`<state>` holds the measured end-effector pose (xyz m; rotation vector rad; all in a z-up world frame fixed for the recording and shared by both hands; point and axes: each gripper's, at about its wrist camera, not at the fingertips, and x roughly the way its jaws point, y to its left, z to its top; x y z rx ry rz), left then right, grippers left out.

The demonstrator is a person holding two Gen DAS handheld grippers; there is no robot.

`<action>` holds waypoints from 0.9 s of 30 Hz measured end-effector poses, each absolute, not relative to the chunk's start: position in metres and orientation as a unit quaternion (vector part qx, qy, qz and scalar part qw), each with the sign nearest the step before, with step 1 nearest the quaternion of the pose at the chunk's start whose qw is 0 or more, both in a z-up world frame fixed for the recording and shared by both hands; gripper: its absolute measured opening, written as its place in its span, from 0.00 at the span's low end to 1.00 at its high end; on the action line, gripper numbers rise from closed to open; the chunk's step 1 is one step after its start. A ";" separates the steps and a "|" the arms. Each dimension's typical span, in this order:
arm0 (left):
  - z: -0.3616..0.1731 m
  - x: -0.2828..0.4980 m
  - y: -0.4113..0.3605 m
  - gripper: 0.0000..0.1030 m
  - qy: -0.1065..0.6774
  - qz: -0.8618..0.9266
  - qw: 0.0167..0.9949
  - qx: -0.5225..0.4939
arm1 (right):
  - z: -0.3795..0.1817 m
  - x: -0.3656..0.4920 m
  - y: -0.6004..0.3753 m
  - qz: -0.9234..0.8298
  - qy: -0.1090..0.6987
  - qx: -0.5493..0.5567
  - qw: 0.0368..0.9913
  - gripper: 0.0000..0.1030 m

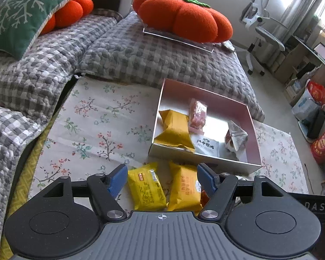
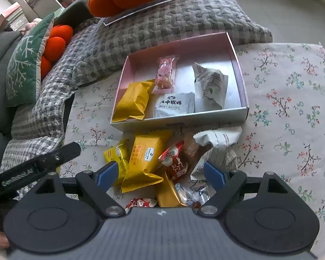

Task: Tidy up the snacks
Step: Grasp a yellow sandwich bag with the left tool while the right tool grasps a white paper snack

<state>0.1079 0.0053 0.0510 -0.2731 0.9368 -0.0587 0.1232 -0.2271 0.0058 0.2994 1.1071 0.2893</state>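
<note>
A pink open box stands on the floral cloth. It holds a yellow pack, a pink snack bar, a white flat pack and a crumpled white pack. In front of the box lies a loose pile: two yellow packs, a red pack and white wrappers. My left gripper is open, over the two yellow packs. My right gripper is open, over the pile.
A grey checked sofa cover borders the cloth at the back and left. An orange pumpkin cushion sits on a clear tray behind the box. A green pillow lies far left. Bags and an office chair stand at right.
</note>
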 end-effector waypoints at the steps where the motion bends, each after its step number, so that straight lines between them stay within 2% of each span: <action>1: 0.050 0.108 0.005 0.69 0.451 -0.029 0.882 -0.133 | 0.006 0.123 -0.227 0.138 0.521 0.140 0.831 0.82; 13: 0.055 0.099 0.003 0.69 0.456 -0.049 0.881 -0.117 | 0.009 0.116 -0.232 0.151 0.522 0.142 0.828 0.82; 19: 0.046 0.098 0.008 0.73 0.474 -0.048 0.872 -0.110 | 0.005 0.107 -0.234 0.159 0.531 0.107 0.825 0.84; 27: 0.030 0.100 0.001 0.73 0.495 -0.056 0.860 -0.113 | -0.006 0.107 -0.231 0.169 0.549 0.104 0.812 0.81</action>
